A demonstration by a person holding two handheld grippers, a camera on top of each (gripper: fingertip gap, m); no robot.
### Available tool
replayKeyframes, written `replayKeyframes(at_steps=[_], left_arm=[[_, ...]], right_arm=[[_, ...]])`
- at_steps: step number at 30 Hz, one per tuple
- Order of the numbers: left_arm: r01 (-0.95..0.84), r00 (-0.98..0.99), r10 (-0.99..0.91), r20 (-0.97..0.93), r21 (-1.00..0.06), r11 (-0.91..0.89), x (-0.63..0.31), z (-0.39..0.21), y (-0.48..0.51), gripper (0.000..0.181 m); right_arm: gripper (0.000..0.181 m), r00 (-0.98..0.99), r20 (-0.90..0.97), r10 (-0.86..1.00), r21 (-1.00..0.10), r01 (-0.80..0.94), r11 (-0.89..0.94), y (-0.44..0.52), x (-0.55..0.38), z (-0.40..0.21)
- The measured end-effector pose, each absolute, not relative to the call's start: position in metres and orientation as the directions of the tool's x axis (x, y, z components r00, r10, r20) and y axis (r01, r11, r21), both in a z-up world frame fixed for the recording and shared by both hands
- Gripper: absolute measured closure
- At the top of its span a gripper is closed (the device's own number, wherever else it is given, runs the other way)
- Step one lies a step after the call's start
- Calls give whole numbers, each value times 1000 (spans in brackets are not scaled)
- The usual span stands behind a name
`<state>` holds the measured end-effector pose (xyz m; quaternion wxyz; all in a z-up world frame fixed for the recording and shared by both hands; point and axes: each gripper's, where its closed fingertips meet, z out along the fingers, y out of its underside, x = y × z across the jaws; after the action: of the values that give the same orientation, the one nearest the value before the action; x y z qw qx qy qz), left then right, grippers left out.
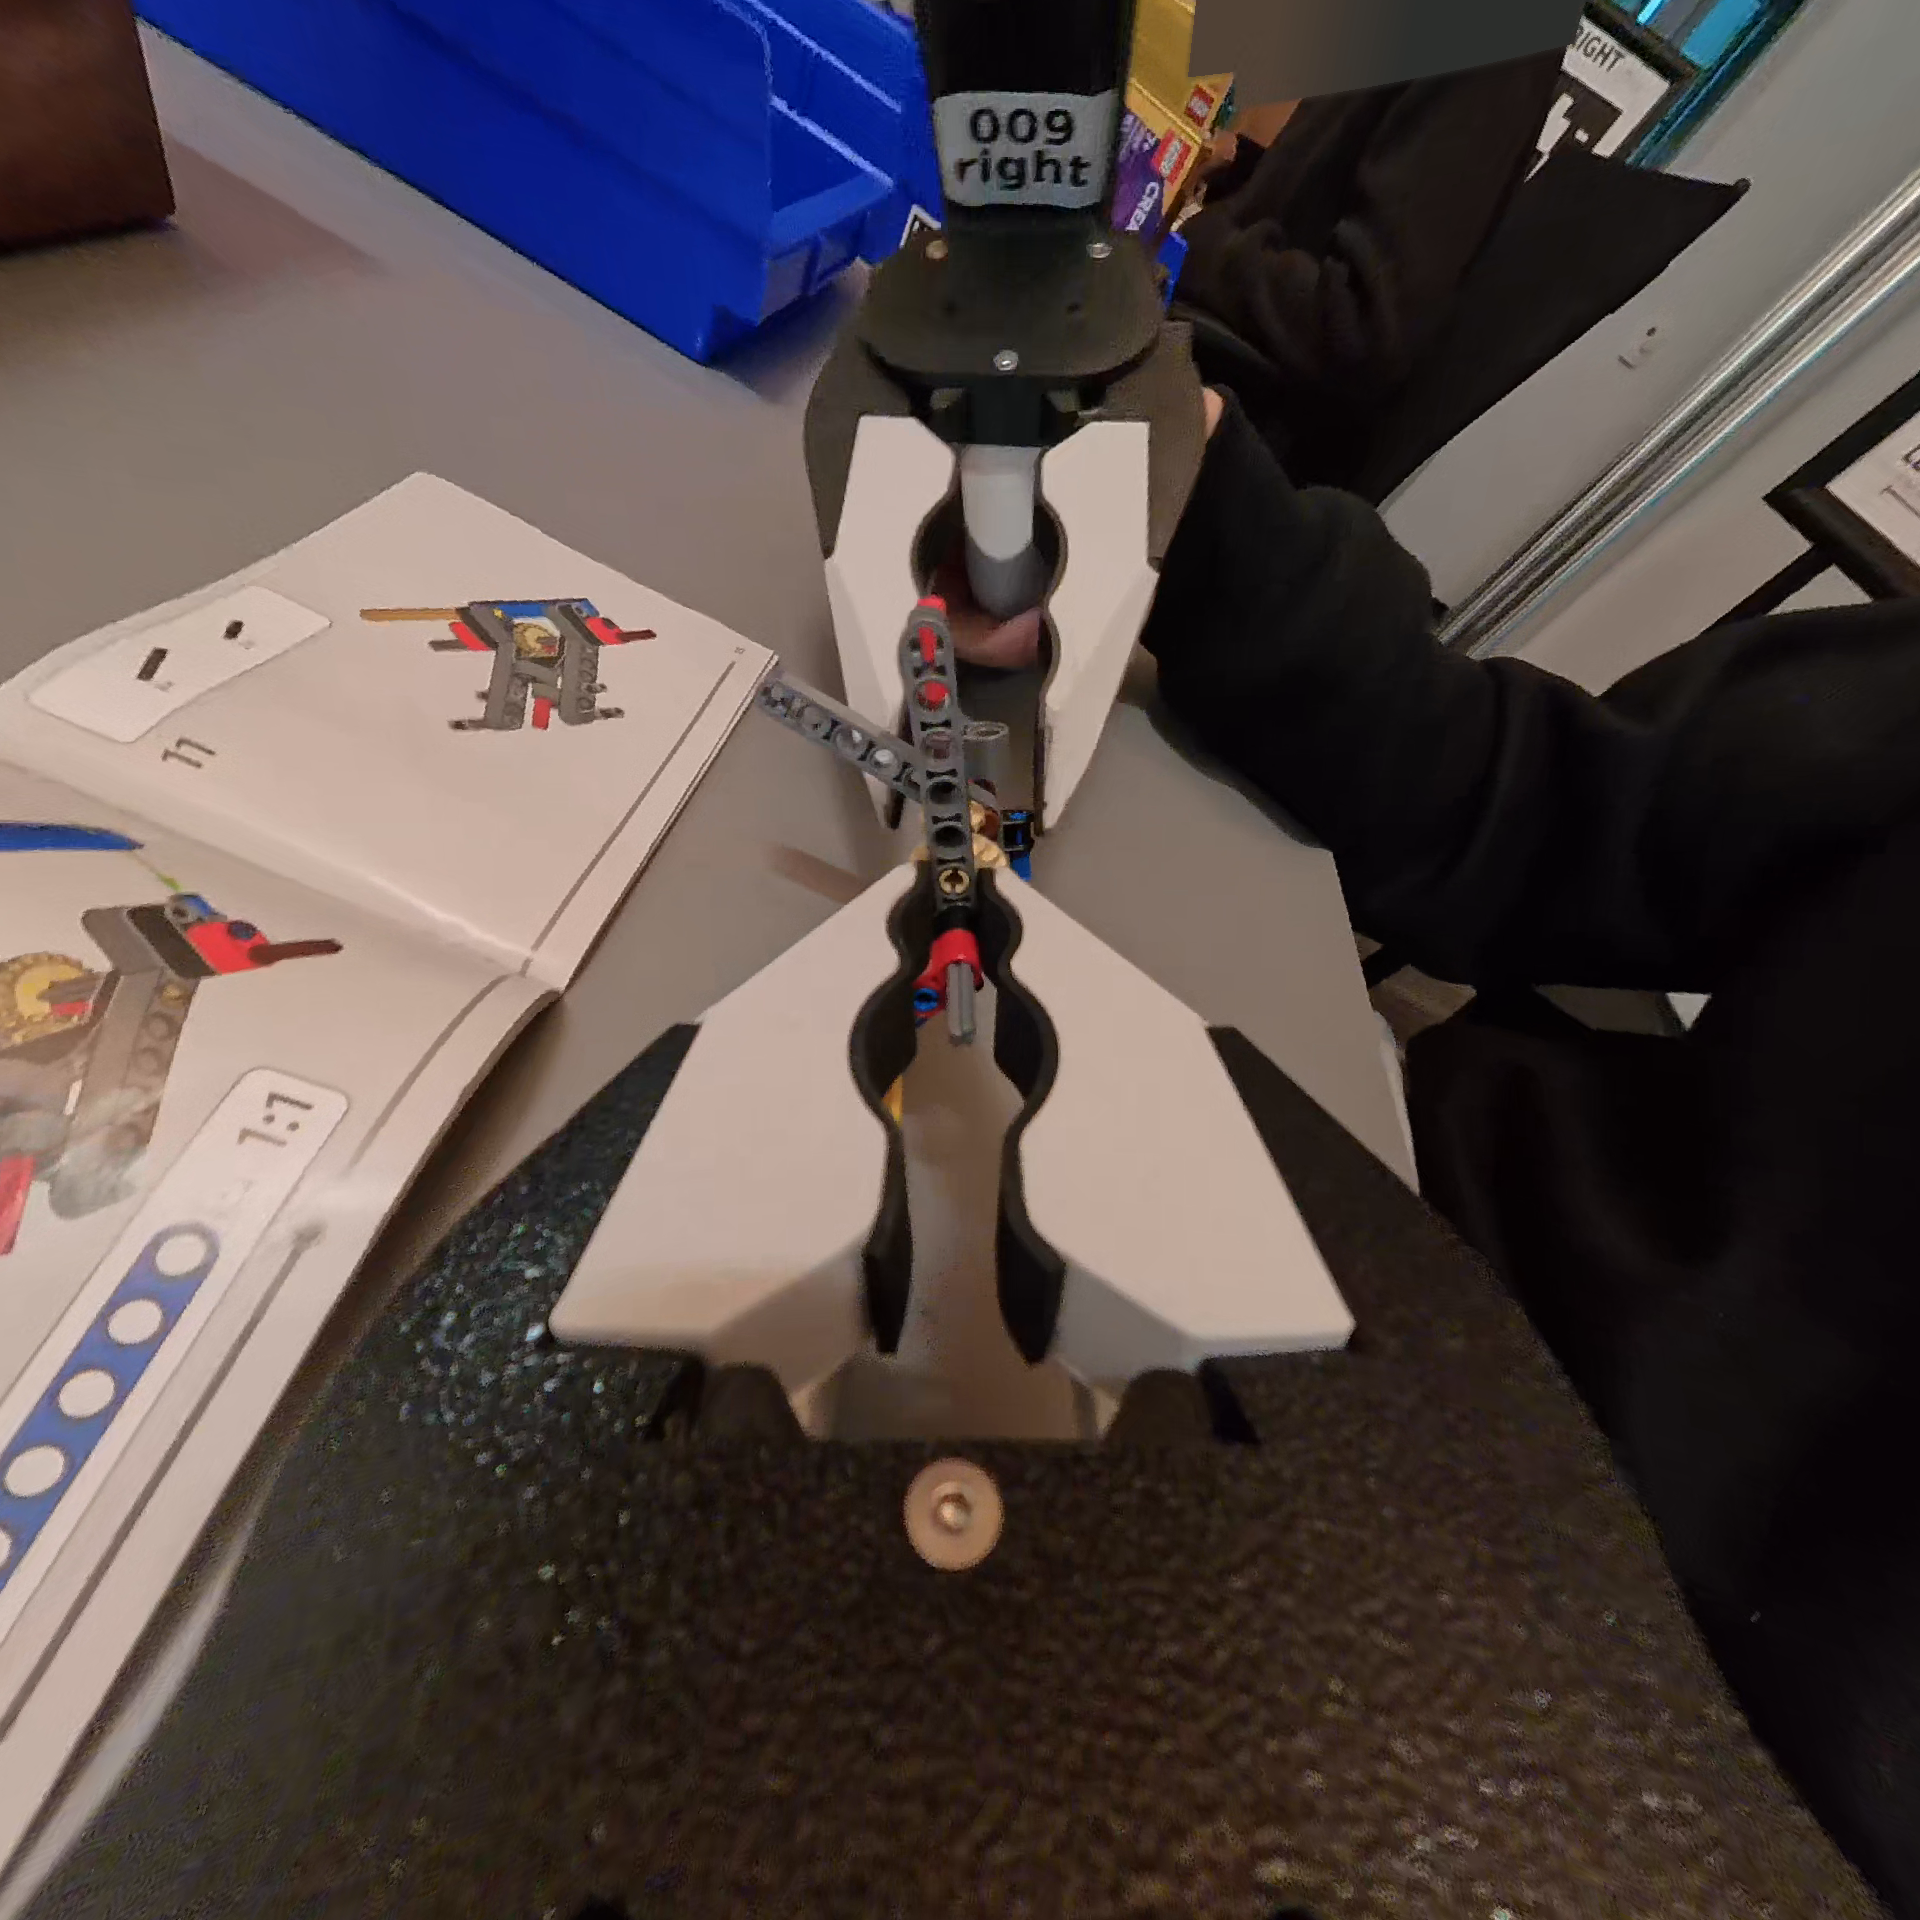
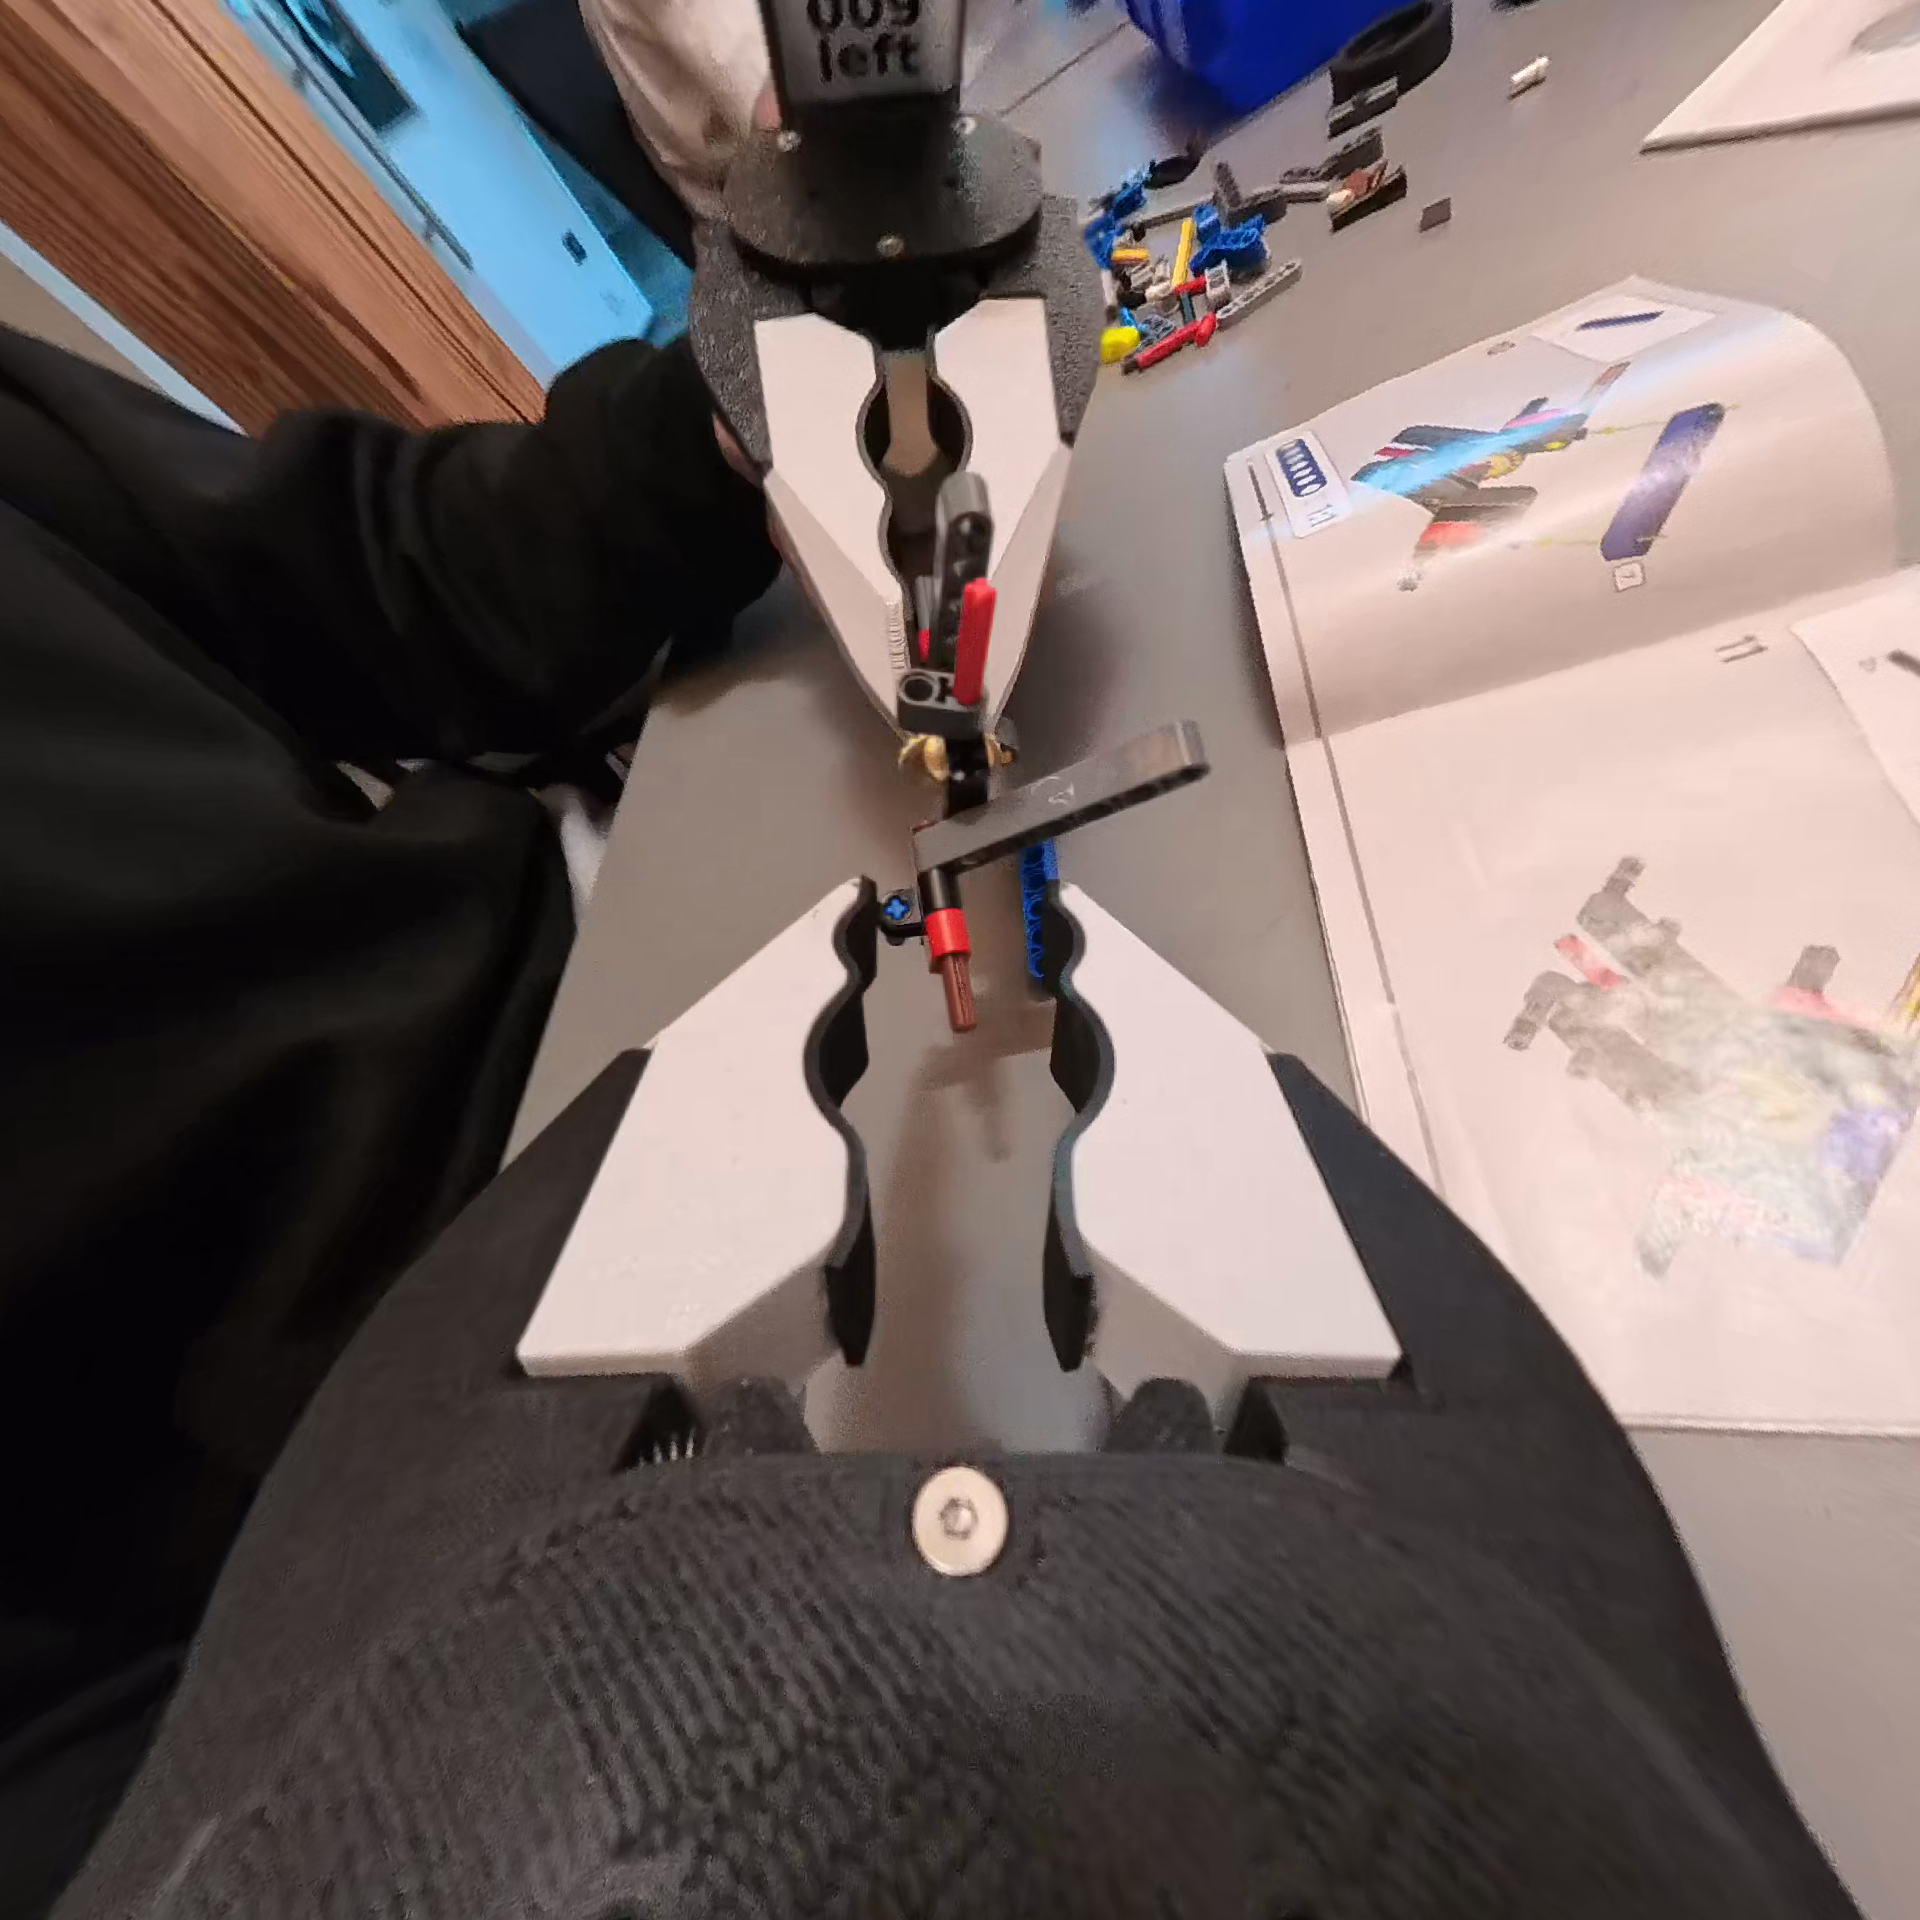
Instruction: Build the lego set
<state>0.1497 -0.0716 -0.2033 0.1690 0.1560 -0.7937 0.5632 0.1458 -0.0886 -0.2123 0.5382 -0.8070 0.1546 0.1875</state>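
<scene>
A small lego assembly (image 1: 943, 821) of dark grey beams, red pins, a tan gear and a blue beam hangs above the grey table between my two grippers, which face each other tip to tip. My left gripper (image 1: 951, 883) is shut on the near end of an upright dark beam. It enters the right wrist view from the top (image 2: 951, 717). My right gripper (image 2: 966, 899) grips the assembly's (image 2: 1070, 795) other end, its fingers against a blue pin and the blue beam. It shows in the left wrist view (image 1: 966, 816) coming from above. A lighter grey beam (image 1: 831, 727) sticks out sideways.
An open instruction booklet (image 1: 416, 779) lies on the table beside the grippers, also in the right wrist view (image 2: 1558, 831). Blue bins (image 1: 623, 156) stand at the back. A pile of loose lego pieces (image 2: 1184, 270) and a black tyre (image 2: 1392, 47) lie farther off. The person's black sleeves (image 1: 1455, 779) flank the grippers. The tips of both grippers are at nearly the same place.
</scene>
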Motion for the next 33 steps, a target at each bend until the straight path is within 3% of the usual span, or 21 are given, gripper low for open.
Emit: replayKeyframes(at_steps=[2, 9, 17, 23, 28, 33], left_arm=[[-490, -867, -85, 491, -809, 324, 152, -208, -71, 176], [-720, -692, -182, 698, -649, 247, 161, -216, -66, 176], [-729, -683, -184, 707, -645, 229, 159, -219, -66, 173], [-643, -765, -242, 596, -692, 327, 163, -229, -63, 163], [-399, -917, -209, 340, -802, 445, 162, -229, -57, 161], [-192, -977, -186, 105, -809, 556, 162, -236, -55, 159]], right_arm=[[165, 900, -434, -41, -825, -415, -384, -86, 145, -213], [169, 956, -262, -133, -844, -293, -448, -81, 156, -224], [174, 982, -91, -165, -854, -163, -494, -82, 160, -229], [175, 984, -36, -174, -837, -125, -533, -83, 162, -234], [175, 980, -70, -188, -837, -160, -523, -84, 164, -234], [176, 982, -91, -164, -842, -164, -514, -83, 160, -232]])
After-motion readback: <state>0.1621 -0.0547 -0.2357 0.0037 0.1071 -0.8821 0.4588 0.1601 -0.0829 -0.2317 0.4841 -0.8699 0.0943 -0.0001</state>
